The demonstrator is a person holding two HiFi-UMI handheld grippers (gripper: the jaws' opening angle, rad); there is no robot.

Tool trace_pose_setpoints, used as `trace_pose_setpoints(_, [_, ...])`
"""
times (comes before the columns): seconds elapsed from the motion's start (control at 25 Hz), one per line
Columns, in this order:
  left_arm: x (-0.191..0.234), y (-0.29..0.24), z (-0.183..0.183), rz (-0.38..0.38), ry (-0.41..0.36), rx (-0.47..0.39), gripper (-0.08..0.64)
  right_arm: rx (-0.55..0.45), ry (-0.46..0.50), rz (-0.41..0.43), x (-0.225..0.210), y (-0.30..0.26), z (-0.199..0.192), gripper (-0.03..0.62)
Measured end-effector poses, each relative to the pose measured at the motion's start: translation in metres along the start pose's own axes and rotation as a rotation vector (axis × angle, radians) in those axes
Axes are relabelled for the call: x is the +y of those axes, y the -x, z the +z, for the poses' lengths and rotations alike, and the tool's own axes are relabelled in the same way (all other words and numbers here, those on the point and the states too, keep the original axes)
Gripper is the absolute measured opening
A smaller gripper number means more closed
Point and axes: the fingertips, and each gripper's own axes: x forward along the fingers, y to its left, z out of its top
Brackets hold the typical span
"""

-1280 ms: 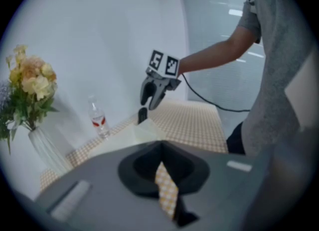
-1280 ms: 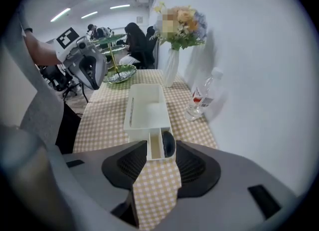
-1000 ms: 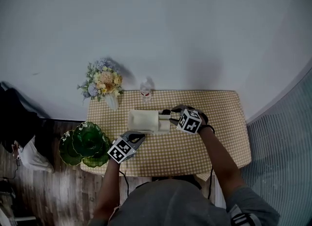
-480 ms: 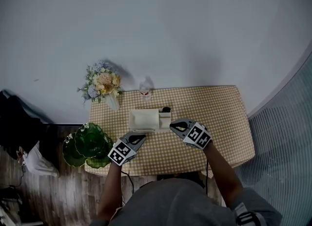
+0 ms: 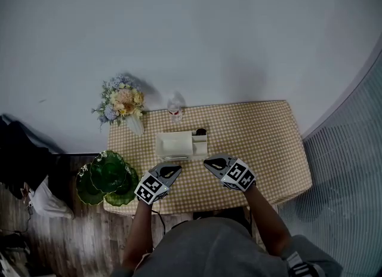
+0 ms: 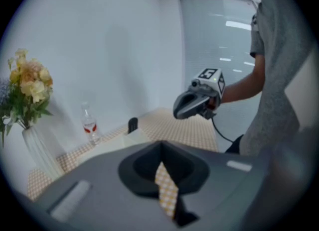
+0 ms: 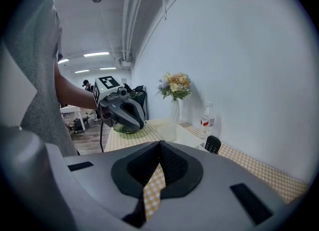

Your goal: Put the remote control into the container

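Remote control [image 5: 201,132] stands upright in a small compartment at the right end of the container [image 5: 174,146] on the worktop [image 5: 268,138]. In front of the container, clear of it, the left claw [image 5: 172,168] and right claw [image 5: 210,163] are clenched, holding nothing.

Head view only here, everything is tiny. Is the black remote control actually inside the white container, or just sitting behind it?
Observer: In the right gripper view the black remote control stands upright at one end of the white plastic container. Its lower end drops behind the wall, so it looks inside.
Operator: Right gripper holding anything?
Observer: No. The right gripper is shut, with only the checked tablecloth showing through the gap between its jaws.
Operator: Left one?
Observer: The left gripper is shut and empty too, going by its own view.
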Motion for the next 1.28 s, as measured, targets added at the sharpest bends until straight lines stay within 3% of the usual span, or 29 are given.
trace_pose_setpoints(1.28, [-0.018,-0.003,0.011,-0.042,-0.027,-0.025,0.000,0.011,-0.082,0.009,0.016,-0.001,-0.018,0.017])
